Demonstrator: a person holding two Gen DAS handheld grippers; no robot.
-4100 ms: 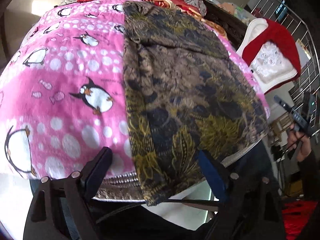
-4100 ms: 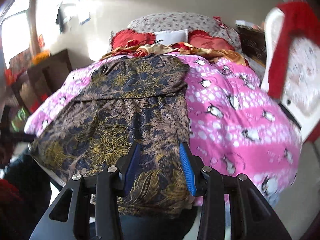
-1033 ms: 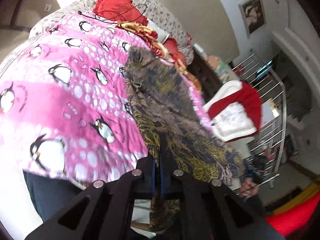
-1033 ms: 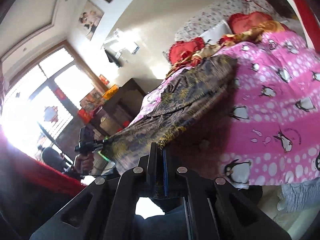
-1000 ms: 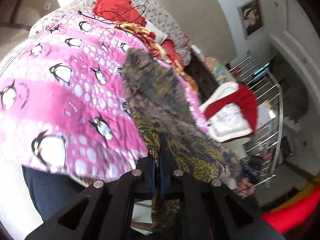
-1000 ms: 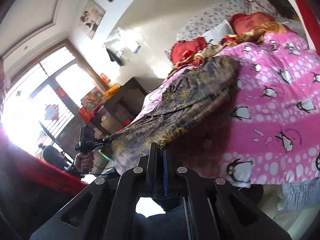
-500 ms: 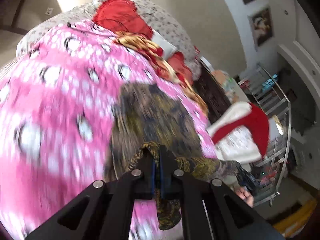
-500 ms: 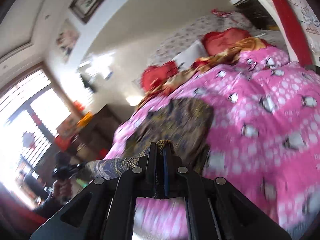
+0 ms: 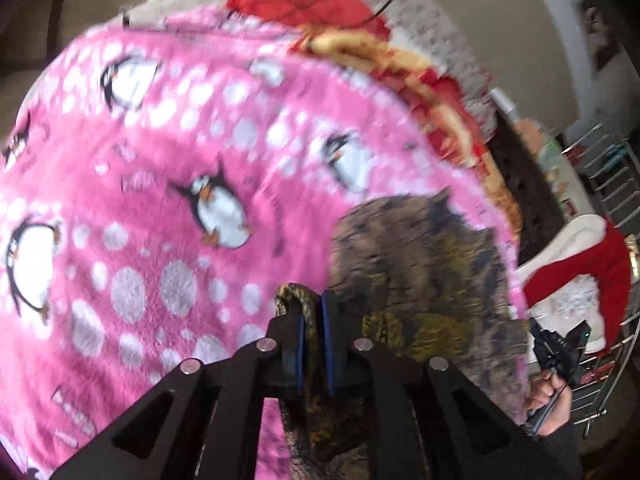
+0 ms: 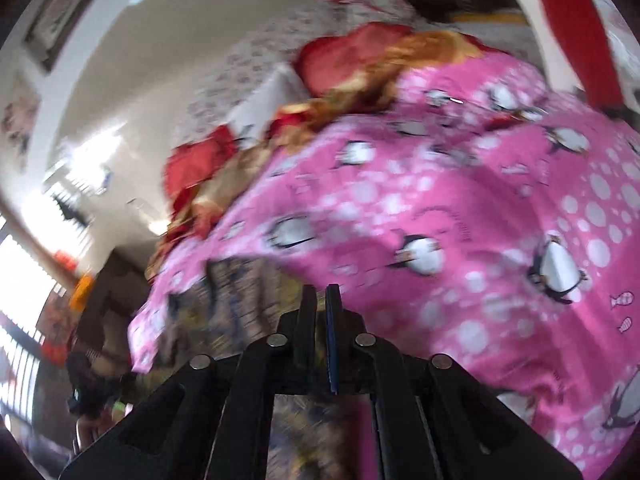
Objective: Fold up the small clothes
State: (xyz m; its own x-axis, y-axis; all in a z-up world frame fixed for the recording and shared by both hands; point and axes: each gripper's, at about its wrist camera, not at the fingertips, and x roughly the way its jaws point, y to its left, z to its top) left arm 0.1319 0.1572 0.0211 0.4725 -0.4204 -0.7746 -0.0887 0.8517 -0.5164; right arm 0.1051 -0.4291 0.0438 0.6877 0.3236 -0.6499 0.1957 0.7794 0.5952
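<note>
A dark garment (image 9: 420, 272) with a brown, gold and navy floral print lies on a pink penguin-print blanket (image 9: 168, 184). My left gripper (image 9: 311, 312) is shut on a bunched corner of the garment, held low over the blanket, with the cloth spreading to its right. My right gripper (image 10: 320, 300) is shut on the opposite corner; the garment (image 10: 236, 288) shows to its left over the same blanket (image 10: 460, 240). Both views are blurred by motion.
Red and gold pillows (image 9: 320, 4) and patterned bedding are heaped at the head of the bed. A red and white chair (image 9: 580, 276) and a metal rack (image 9: 616, 184) stand right of the bed. Dark furniture (image 10: 108, 292) stands at its left.
Both grippers, shut on the garment's near corners, have swung forward over the bed. The near part of the garment now lies carried toward its far part, so more bare blanket shows.
</note>
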